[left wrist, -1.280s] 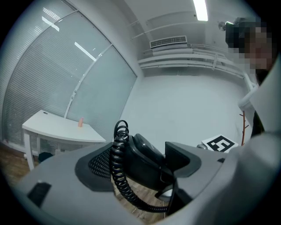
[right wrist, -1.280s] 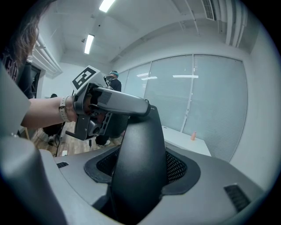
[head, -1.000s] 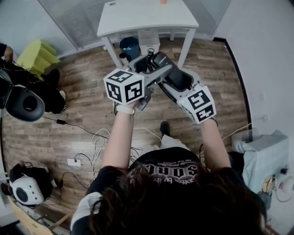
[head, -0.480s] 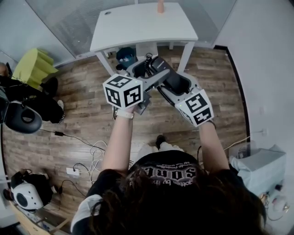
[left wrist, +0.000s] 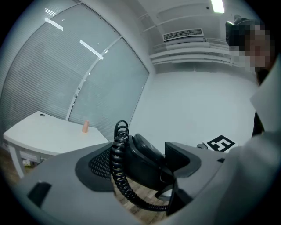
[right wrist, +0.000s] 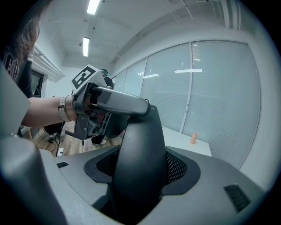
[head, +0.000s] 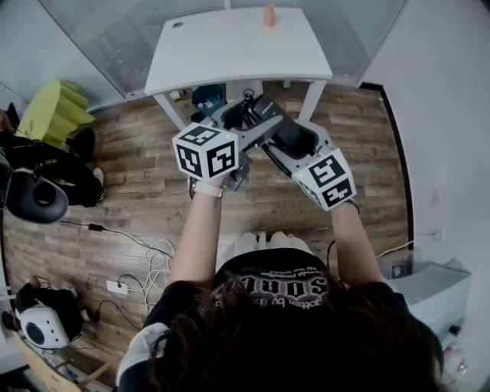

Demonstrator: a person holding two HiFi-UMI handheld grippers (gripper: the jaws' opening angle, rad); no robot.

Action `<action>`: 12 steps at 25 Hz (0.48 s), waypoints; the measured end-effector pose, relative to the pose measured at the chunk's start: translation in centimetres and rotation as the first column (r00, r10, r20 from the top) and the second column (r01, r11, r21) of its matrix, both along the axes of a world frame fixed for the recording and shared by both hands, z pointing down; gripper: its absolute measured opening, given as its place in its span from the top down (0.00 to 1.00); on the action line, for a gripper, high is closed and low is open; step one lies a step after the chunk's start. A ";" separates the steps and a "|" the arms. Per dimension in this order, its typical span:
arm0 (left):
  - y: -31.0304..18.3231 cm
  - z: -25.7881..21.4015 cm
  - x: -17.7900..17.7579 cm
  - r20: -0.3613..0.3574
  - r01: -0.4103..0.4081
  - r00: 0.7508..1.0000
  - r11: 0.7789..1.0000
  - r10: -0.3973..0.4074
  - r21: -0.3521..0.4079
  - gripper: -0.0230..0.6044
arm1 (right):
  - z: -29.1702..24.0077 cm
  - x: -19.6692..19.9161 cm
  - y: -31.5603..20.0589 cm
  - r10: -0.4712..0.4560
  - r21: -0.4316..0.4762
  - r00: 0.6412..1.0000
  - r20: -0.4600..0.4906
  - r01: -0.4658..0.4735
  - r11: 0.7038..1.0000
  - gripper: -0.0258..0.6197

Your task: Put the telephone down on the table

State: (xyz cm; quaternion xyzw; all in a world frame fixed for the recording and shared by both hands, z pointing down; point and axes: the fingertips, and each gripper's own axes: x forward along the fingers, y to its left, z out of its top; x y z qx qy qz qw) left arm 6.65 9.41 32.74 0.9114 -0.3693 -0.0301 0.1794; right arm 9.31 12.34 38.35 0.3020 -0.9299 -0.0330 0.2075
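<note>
A black telephone with a coiled cord hangs in the air over the wooden floor, just in front of the white table. Both grippers hold it. My left gripper is shut on its left side, and my right gripper is shut on its right side. In the left gripper view the telephone sits between the jaws, with the cord hanging in front. The telephone fills the jaws in the right gripper view, with the left gripper above it.
A small pink object stands at the table's far edge. Under the table is a blue bin. A yellow-green seat and dark gear lie at the left. Cables run over the floor. A glass wall stands behind the table.
The person has stepped forward, so the table shows more fully and closer to the grippers. Both grippers keep the same hold on the telephone.
</note>
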 end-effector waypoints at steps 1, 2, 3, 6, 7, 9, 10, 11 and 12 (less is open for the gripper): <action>-0.3 0.0 -0.1 0.001 0.002 1.000 1.000 -0.002 0.000 0.40 | 0.0 -0.1 -0.3 -0.001 -0.002 1.000 0.001 0.001 1.000 0.51; -0.6 0.0 -0.2 0.001 0.003 1.000 1.000 -0.003 -0.001 0.40 | 0.0 -0.2 -0.5 -0.001 -0.003 1.000 0.003 0.001 1.000 0.51; -0.8 0.0 -0.3 0.002 0.001 1.000 1.000 -0.001 -0.002 0.40 | 0.0 -0.3 -0.7 -0.001 -0.005 1.000 0.006 0.001 1.000 0.51; -1.5 -0.3 -0.2 0.006 0.005 1.000 1.000 -0.005 0.005 0.40 | -0.1 -0.1 -1.5 0.000 -0.002 1.000 0.009 0.000 1.000 0.51; -1.8 -0.4 -0.1 0.006 0.007 1.000 1.000 -0.007 0.008 0.40 | -0.1 0.0 -1.7 0.000 -0.001 1.000 0.010 0.000 1.000 0.51; -2.5 -0.5 -0.2 0.007 0.008 1.000 1.000 -0.008 0.010 0.40 | -0.1 -0.1 -2.4 0.000 0.000 1.000 0.013 0.000 1.000 0.51; -2.9 -0.4 -0.3 0.008 0.006 1.000 1.000 -0.007 0.009 0.40 | -0.1 -0.2 -2.9 0.000 0.000 1.000 0.014 0.000 1.000 0.51; -3.4 -0.4 -0.4 0.009 0.006 1.000 1.000 -0.006 0.009 0.40 | -0.1 -0.4 -3.3 0.000 -0.001 1.000 0.016 0.000 1.000 0.51; -3.8 -0.4 -0.6 0.010 0.006 1.000 1.000 -0.007 0.009 0.40 | -0.1 -0.6 -3.8 0.000 -0.001 1.000 0.016 0.000 1.000 0.51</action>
